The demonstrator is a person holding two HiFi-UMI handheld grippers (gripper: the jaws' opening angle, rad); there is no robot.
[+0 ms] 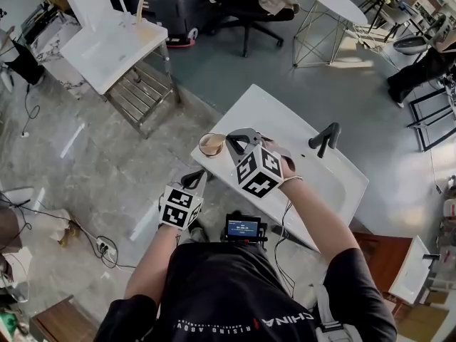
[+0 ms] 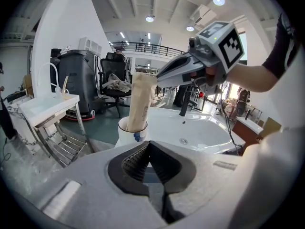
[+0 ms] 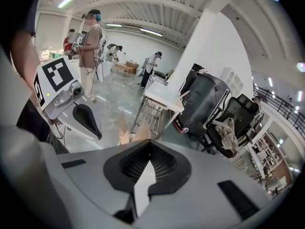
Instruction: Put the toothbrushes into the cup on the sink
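**Right claw pinched a wrapped toothbrush standing in the cup**

The right gripper [image 3: 149, 146] had its jaws pressed together on the top edge of a tan paper sleeve [image 2: 139, 101], which by the task's wording was a wrapped toothbrush. The sleeve's lower end stood inside the white cup [image 2: 129, 133]. Holding it by the top most likely kept it upright, so that it would go straight down rather than tip across the rim. No view showed whether its foot had reached the bottom of the cup.

The left gripper [image 2: 148, 146] was on the person's side of the cup, lower than it and not touching it. Its jaws were pressed together with nothing between them. It was probably kept back there to leave the other gripper room above the cup.

The cup stood on the near corner of the white sink [image 1: 285, 116], an easy reach for either hand. The basin lay beyond the cup, and the black faucet [image 1: 325, 138] was well apart from it at the far rim. Whether a second brush was already in the cup could not be made out. For this sleeve, the step looked close to finished, with only the release left.
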